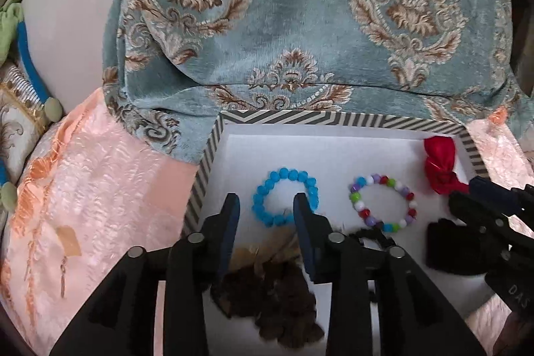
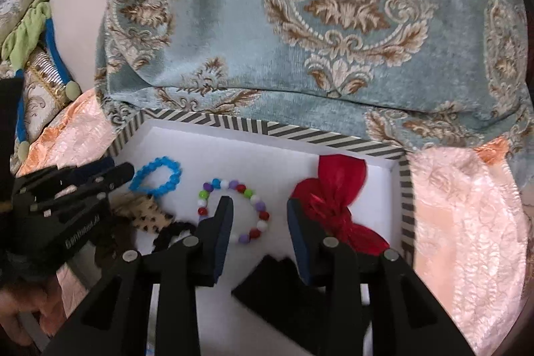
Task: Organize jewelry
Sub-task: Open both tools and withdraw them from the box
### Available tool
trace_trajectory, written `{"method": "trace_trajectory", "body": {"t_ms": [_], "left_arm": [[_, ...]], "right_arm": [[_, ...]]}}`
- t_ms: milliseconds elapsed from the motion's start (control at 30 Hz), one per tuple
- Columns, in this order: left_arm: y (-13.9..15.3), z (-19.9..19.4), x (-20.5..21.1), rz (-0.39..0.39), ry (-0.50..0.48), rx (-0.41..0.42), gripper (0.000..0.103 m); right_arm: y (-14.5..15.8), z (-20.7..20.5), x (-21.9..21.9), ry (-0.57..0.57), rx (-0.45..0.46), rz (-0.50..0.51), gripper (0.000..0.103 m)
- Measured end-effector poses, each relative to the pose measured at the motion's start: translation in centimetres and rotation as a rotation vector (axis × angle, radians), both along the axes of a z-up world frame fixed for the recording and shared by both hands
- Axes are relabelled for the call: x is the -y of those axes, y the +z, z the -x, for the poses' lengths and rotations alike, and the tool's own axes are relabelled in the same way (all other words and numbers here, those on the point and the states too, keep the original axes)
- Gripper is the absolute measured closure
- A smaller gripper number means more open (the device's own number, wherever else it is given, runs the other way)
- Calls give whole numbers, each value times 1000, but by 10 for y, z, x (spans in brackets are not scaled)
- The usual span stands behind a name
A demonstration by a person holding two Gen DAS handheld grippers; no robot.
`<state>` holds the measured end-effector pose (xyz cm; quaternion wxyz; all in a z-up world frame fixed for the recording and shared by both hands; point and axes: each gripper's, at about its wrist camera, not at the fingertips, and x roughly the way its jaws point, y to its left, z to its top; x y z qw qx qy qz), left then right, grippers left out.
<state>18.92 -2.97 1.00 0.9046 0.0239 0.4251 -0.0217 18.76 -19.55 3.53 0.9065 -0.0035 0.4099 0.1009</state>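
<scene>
A white box with a striped rim point(image 1: 213, 139) point(image 2: 300, 130) holds a blue bead bracelet point(image 1: 283, 177) point(image 2: 157, 179), a multicolour bead bracelet point(image 1: 383, 204) point(image 2: 260, 216), a red bow point(image 1: 439, 165) point(image 2: 333, 189), a leopard-print scrunchie point(image 2: 150, 217), a brown furry piece point(image 1: 270, 299) and black pieces point(image 1: 447, 249) point(image 2: 277, 286). My left gripper point(image 1: 267, 209) is open and empty, its jaws hovering over the blue bracelet. My right gripper point(image 2: 258, 212) is open and empty, between the multicolour bracelet and the red bow.
The box lies on pink-orange embroidered fabric point(image 1: 100, 189) point(image 2: 467, 222). A blue damask cushion point(image 1: 300, 22) point(image 2: 333, 22) rises right behind the box. A green and blue cord item point(image 1: 26, 55) lies at far left.
</scene>
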Motion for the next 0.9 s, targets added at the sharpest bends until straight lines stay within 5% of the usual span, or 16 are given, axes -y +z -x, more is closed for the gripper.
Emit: {"method": "trace_trajectory", "body": {"t_ms": [333,533,600,667,900], "left_arm": [[19,81,-46,93,13,49,86],[-18,129,-29,133,-48,-21,86],[-26,131,-15,136,-74,-52,86],[-26,132,-2,120,-106,-40,86],[-37,122,9,148,-104,-76,86]], "right_arm": [[22,116,24,-7,107,-94,68],[-33,170,31,0,55,-132,68],[-67,172,33,-38,-77,-111,68],[-63,174,30,-25,-18,-86,68],[-66,167,22,-13,-25,-41,65]]}}
